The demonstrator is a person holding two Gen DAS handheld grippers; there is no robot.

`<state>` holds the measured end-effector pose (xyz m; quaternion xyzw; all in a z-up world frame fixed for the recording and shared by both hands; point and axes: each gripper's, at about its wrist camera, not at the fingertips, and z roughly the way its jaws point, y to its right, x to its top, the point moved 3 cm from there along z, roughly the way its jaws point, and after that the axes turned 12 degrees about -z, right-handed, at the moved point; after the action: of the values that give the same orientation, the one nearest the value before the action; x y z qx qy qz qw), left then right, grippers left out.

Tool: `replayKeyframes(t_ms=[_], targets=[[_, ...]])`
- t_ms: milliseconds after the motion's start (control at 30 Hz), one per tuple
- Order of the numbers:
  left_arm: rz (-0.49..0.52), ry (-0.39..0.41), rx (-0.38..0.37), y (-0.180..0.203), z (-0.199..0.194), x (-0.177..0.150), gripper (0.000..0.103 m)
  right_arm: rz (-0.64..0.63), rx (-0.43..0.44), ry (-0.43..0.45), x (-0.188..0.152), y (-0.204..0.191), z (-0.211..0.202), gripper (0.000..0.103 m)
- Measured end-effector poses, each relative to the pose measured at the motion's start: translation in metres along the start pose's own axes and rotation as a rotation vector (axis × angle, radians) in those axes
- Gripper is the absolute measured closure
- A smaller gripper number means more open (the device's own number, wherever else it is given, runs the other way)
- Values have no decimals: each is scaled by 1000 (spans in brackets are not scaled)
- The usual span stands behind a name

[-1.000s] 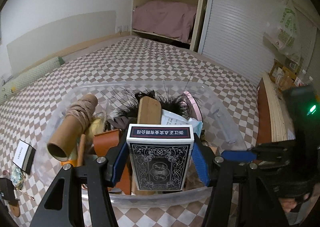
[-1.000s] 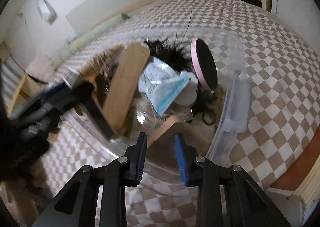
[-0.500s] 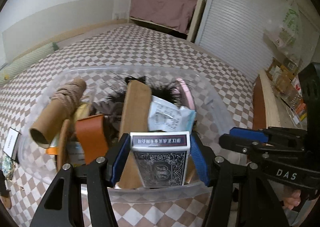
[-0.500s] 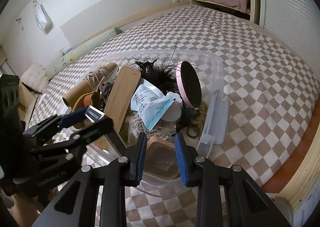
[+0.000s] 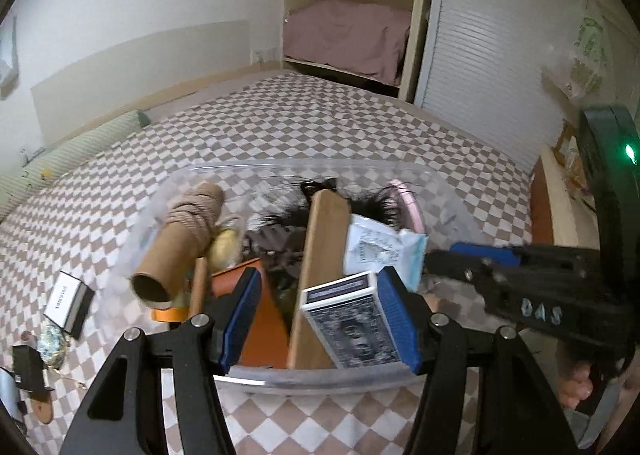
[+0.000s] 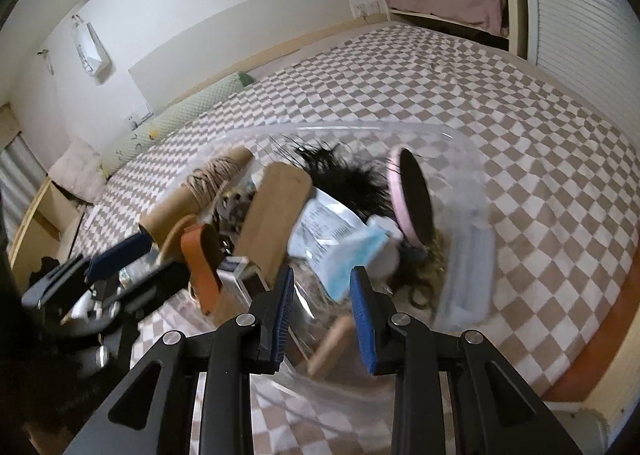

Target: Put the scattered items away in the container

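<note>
Checkered bedspread (image 5: 340, 127), soft, wide bare stretch behind the bin. Clear plastic container (image 5: 452, 211) near its front edge, crammed: flat wooden board (image 5: 320, 255), cardboard tube (image 5: 176, 251) wrapped with twine. My left gripper (image 5: 318, 319) is spread; patterned card box (image 5: 352, 319) leans on its right finger, tilted over the near rim. Right gripper (image 6: 322, 307) spread, empty.

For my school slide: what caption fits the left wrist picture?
Open left tool drops card box into crowded clear container.
</note>
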<state>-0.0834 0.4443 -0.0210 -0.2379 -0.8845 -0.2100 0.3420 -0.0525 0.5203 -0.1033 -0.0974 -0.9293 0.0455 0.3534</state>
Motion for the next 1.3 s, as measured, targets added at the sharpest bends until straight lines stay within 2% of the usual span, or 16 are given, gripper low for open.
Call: replayKeyframes(t_ms=[33, 133, 167, 367, 433, 667, 767, 867, 1000, 1067, 1233, 1267, 1300], targets=[[2, 3, 12, -4, -1, 0, 42, 3, 10, 0, 4, 1, 0, 73], [-3, 31, 44, -16, -5, 0, 20, -6, 41, -2, 17, -6, 4, 73], [-5, 43, 55, -21, -7, 0, 17, -13, 39, -6, 20, -8, 5, 73], [-47, 50, 85, -45, -8, 2, 17, -61, -11, -74, 29, -19, 25, 73], [-52, 52, 88, -51, -9, 1, 17, -89, -33, -133, 21, -20, 30, 74], [-63, 51, 81, -55, -13, -2, 17, -159, -37, -224, -6, -22, 14, 73], [-66, 49, 76, -53, -16, -3, 17, -206, -110, -253, -17, -19, 12, 73], [-68, 48, 70, -52, -18, -5, 17, -164, -98, -234, -18, -10, -1, 73], [-70, 53, 61, -50, -23, -7, 16, -109, -86, -135, -12, -1, -31, 73], [-73, 65, 57, -49, -27, -7, 1, -96, -88, -103, -11, 2, -42, 73], [-68, 85, 53, -47, -37, -7, 0, -67, -121, -39, -18, 6, -71, 73], [-66, 88, 55, -47, -39, -7, 0, -68, -134, -30, -17, 6, -73, 70], [-63, 91, 58, -47, -40, -7, 0, -77, -153, -17, -17, 5, -78, 54]])
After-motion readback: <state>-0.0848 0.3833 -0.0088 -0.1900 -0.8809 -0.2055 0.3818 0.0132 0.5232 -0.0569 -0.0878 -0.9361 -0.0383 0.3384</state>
